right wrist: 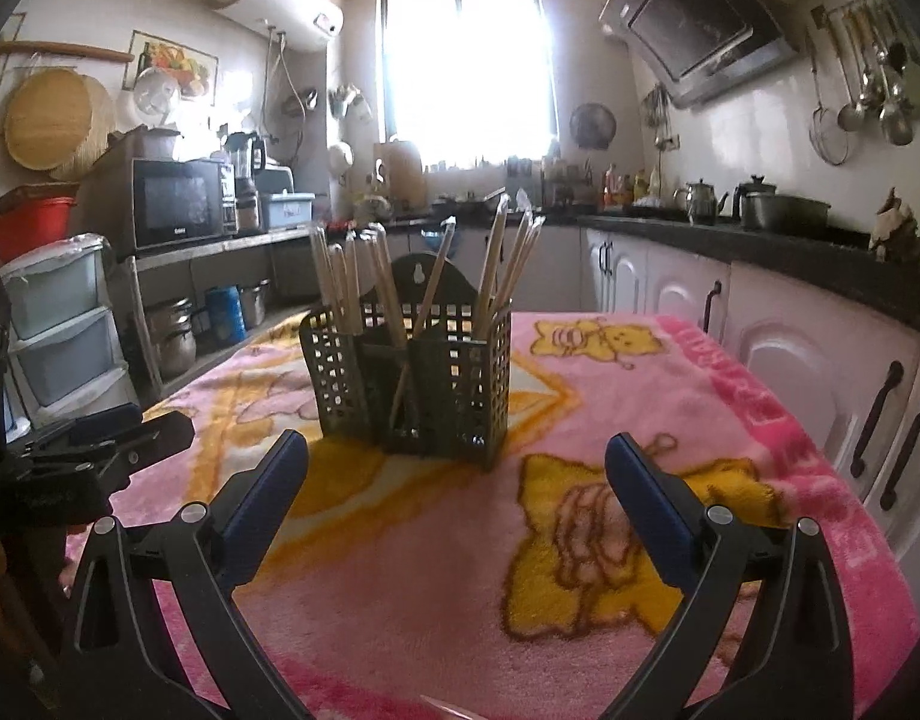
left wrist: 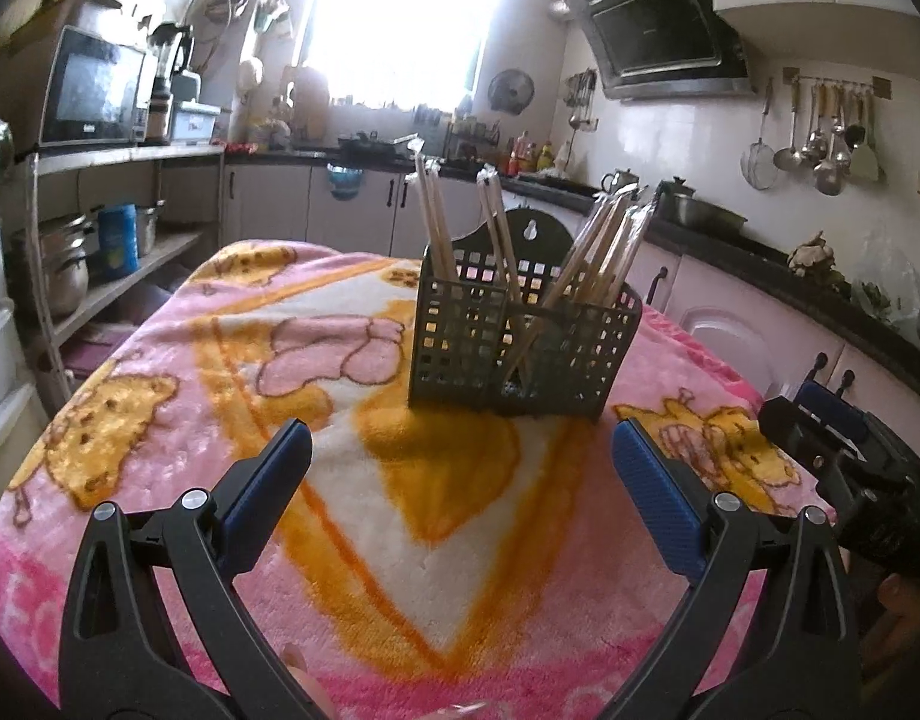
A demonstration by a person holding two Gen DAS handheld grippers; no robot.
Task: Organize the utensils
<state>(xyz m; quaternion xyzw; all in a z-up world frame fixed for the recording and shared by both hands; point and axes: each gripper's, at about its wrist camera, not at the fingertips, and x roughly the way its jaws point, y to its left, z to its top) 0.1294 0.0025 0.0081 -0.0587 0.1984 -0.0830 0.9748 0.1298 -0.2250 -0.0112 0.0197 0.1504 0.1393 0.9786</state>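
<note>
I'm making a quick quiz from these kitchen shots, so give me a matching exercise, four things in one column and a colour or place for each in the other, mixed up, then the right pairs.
Things:
1. utensil caddy
2. chopsticks
3. blanket
4. ladles

Places or colours:
A. hanging on the wall rail
B. pink and yellow, covering the table
C. dark mesh, standing on the blanket
D. standing upright in the compartments

Pairs: 1-C, 2-D, 3-B, 4-A
</note>
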